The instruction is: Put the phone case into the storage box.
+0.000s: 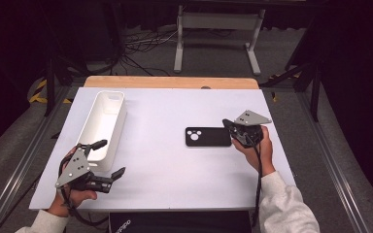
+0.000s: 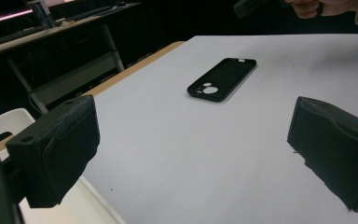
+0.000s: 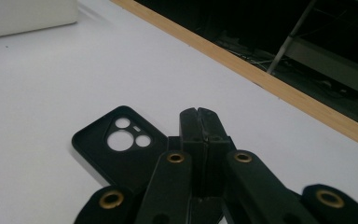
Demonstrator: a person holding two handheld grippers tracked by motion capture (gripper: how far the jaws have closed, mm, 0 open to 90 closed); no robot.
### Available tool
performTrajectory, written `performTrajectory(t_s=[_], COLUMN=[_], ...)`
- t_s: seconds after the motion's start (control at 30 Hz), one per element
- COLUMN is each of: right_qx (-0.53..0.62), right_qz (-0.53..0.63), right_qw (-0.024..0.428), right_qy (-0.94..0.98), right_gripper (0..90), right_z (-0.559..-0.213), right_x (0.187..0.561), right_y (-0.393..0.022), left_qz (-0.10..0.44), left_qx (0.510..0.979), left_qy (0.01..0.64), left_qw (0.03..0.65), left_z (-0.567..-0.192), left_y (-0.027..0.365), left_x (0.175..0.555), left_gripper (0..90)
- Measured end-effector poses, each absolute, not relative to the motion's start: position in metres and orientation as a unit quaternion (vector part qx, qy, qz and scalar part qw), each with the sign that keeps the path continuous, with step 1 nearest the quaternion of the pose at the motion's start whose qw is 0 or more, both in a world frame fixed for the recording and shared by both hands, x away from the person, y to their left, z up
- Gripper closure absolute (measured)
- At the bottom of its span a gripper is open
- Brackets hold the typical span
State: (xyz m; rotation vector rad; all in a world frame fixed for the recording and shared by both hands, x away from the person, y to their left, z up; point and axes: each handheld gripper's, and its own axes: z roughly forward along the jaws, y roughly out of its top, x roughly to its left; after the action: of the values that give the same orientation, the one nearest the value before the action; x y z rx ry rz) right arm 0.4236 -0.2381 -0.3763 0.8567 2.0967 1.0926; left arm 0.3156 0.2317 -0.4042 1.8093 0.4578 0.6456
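Note:
A black phone case [image 1: 208,137] lies flat on the white table [image 1: 165,179], camera cut-outs at its left end. My right gripper [image 1: 228,125] is at the case's right end with its jaws pressed together and nothing between them. In the right gripper view the shut tips [image 3: 198,114] sit just over the case [image 3: 116,154]. My left gripper [image 1: 111,157] is at the near left, jaws wide apart and holding nothing. Seen between its pads in the left gripper view, the case [image 2: 223,78] lies farther off.
A long white tray [image 1: 90,121] stands at the left of the table, right beside the left gripper. A wooden strip [image 1: 170,81] runs along the table's far edge. Beyond it are a white desk frame [image 1: 218,29] and cables on the floor.

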Motion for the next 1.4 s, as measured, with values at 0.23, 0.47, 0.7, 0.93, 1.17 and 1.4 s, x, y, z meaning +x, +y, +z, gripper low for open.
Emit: performTrajectory(t_s=[0.23,0.47,0.7,0.93,1.17,1.4], right_qx=[0.353,0.373,0.391,0.420,0.426,0.428], right_qz=[0.381,0.351,0.321,0.310,0.302,0.298], right_qw=[0.288,0.267,0.254,0.236,0.231,0.225], right_qy=[0.804,0.816,0.824,0.820,0.821,0.823], right_gripper=[90.0,90.0,90.0,90.0,90.0,90.0], right_z=[-0.390,-0.402,-0.420,-0.434,-0.437,-0.441], right_x=[0.456,0.485,0.503,0.511,0.512,0.513], right_y=[-0.233,-0.232,-0.234,-0.243,-0.246,-0.247], left_qz=[0.269,0.268,0.261,0.262,0.259,0.257], left_qx=[0.766,0.768,0.770,0.769,0.773,0.775], left_qy=[0.193,0.189,0.190,0.189,0.187,0.186], left_qw=[0.551,0.549,0.551,0.551,0.548,0.547], left_z=[-0.406,-0.406,-0.407,-0.408,-0.409,-0.409], left_y=[0.231,0.232,0.231,0.232,0.231,0.230], left_x=[0.316,0.317,0.317,0.317,0.318,0.318], left_gripper=[3.1,3.1,3.1,3.1,3.1,3.2])
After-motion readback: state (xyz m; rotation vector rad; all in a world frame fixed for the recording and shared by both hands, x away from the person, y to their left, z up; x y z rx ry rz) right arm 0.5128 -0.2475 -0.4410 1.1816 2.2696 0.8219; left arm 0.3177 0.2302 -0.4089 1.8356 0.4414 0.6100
